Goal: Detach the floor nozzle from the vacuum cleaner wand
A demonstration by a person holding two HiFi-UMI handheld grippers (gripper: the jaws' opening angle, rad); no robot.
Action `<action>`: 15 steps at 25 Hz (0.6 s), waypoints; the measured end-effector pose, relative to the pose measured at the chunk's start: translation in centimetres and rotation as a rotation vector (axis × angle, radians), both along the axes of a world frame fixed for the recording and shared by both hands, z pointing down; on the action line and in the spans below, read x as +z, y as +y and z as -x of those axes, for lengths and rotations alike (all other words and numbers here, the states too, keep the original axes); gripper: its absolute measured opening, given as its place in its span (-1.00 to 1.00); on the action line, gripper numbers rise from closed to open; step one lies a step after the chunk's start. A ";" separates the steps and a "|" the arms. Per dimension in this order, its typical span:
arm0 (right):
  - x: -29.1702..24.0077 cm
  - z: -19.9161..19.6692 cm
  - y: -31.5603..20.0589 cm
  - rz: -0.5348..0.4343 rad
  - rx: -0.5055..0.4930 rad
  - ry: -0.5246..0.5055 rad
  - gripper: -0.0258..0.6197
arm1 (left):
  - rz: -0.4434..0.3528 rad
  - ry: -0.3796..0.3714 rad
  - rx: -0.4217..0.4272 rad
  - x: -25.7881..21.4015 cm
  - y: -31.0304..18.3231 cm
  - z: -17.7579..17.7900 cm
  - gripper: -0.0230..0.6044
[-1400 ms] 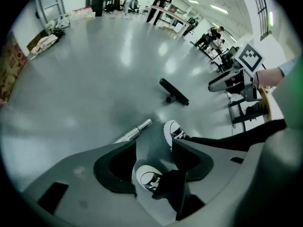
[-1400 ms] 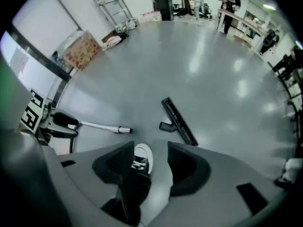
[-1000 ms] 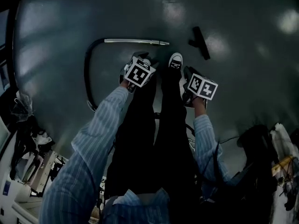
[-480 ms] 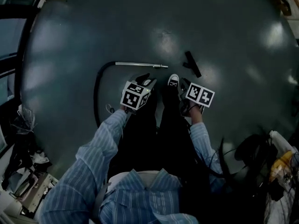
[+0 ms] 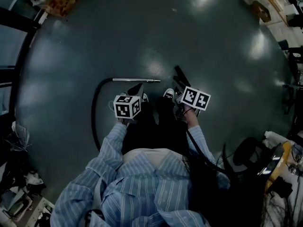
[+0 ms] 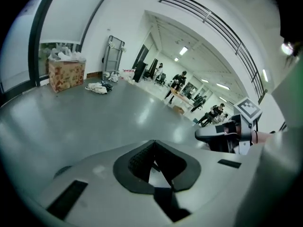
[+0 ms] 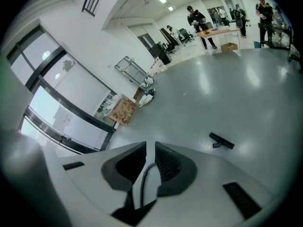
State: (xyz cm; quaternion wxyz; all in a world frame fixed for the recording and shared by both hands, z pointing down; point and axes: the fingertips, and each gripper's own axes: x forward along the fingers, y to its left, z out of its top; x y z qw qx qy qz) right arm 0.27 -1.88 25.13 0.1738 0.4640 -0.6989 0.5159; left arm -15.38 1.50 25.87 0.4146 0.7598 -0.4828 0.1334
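The floor nozzle lies on the floor, apart from the wand, just right of its tip, so it already lies detached. Keep both grippers clear of both parts. The left gripper is closed and empty. The right gripper is closed to a narrow slit, also empty. 1.4 s ago, both sets of jaws stood wide apart and aimed at the floor.

One floor nozzle, one wand, one black hose, one cardboard box (by the wall), two grippers: left, right.
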 end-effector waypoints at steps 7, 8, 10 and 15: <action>-3.7 0.7 5.0 -0.047 -0.139 0.009 -0.73 | -0.105 0.048 -0.064 -5.9 1.5 -0.4 -0.90; -4.5 0.4 5.5 -0.059 -0.147 -0.005 -0.73 | -0.118 0.047 -0.076 -6.9 2.0 -0.6 -0.90; -6.0 -0.8 6.4 -0.082 -0.157 -0.028 -0.73 | -0.142 0.048 -0.095 -9.0 3.3 -1.8 -0.90; -7.3 -5.9 9.8 -0.092 -0.195 -0.025 -0.73 | -0.160 0.036 -0.120 -10.8 8.5 -6.3 -0.90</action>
